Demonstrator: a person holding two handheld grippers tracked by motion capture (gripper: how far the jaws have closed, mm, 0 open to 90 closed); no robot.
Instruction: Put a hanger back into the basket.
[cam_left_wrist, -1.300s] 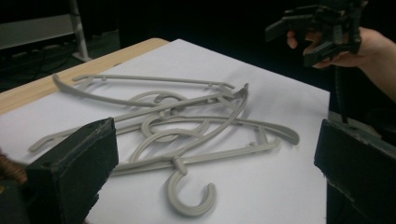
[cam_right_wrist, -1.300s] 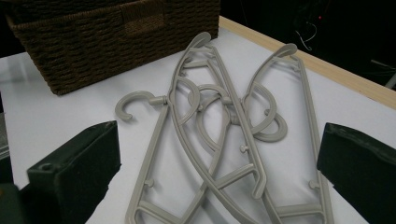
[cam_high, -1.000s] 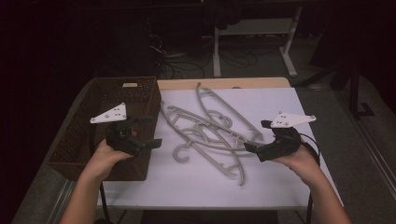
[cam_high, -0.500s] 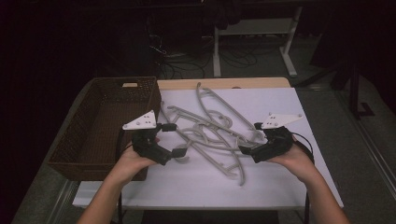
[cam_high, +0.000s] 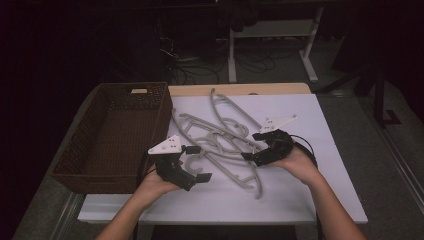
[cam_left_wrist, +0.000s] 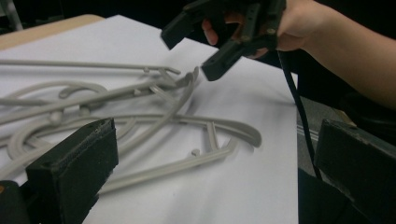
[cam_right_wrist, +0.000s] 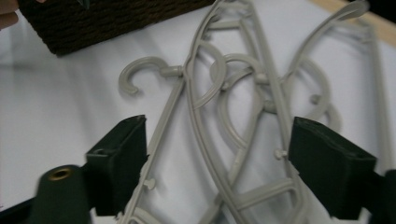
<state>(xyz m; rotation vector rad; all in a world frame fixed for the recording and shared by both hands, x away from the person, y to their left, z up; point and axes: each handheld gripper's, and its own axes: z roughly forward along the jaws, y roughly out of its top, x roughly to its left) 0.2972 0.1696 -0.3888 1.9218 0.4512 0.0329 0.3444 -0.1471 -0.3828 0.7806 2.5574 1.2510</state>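
**Grippers close in on the hanger pile**

Both hands have come inward from the table's edges since the earlier frame. Left gripper (cam_high: 194, 162) stands open and empty beside a hanger hook. Right gripper (cam_high: 254, 146), its jaws just narrowing, straddles the tangled grey plastic hangers (cam_high: 220, 137) on the white sheet (cam_high: 300, 190) without pressing them. Beyond, the wicker basket (cam_high: 90, 165) crowds the pile's left; its pale label (cam_high: 139, 91) is unreadable

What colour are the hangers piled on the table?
Light grey plastic hangers, plain with no pattern, lying on a white table. Clearest in the right gripper view.
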